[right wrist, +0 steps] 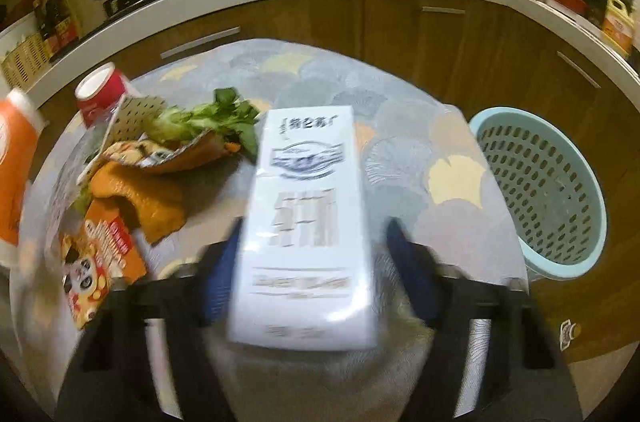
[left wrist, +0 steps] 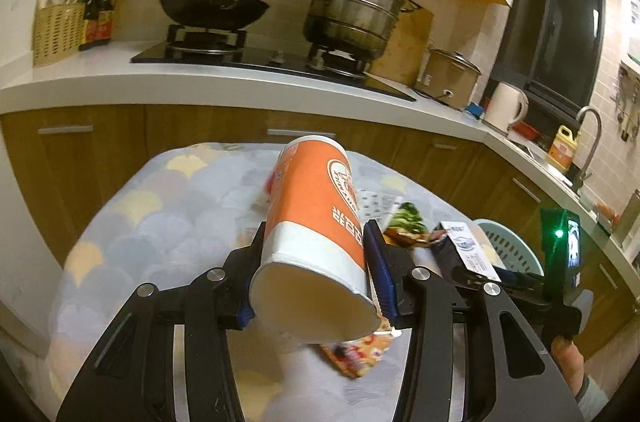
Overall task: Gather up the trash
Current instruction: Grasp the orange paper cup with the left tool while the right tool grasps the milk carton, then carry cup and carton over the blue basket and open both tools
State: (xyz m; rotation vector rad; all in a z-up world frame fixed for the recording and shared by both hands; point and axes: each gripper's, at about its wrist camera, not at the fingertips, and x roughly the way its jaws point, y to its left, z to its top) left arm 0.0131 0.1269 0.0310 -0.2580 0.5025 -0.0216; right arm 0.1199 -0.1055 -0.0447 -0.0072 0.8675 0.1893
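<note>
Left tongs (left wrist: pixel 316 262): clamped on the lower end of an orange paper cup (left wrist: pixel 316 218), which is tilted with its base toward the camera and held clear of the table (left wrist: pixel 132 218).
Right tongs (right wrist: pixel 312 262): a white milk carton (right wrist: pixel 304 222) lies between the blue pads (right wrist: pixel 408 262); a gap shows on the right side and the picture is blurred, so I cannot tell whether the grip is firm.
Step in hand: carrying both pieces to the pale blue basket (right wrist: pixel 548 190), which stands off the table's right edge.
Doing it well: probably firm up the carton first, then bring each piece over the basket's mouth before letting go, one at a time.
Still on the table: green leaves (right wrist: pixel 216 122), orange peel (right wrist: pixel 140 198), a panda-print wrapper (right wrist: pixel 96 270), a red cup (right wrist: pixel 100 94), all at the left.
In the way: nothing lies between the carton and the basket; the two tongs are near each other and could bump.
</note>
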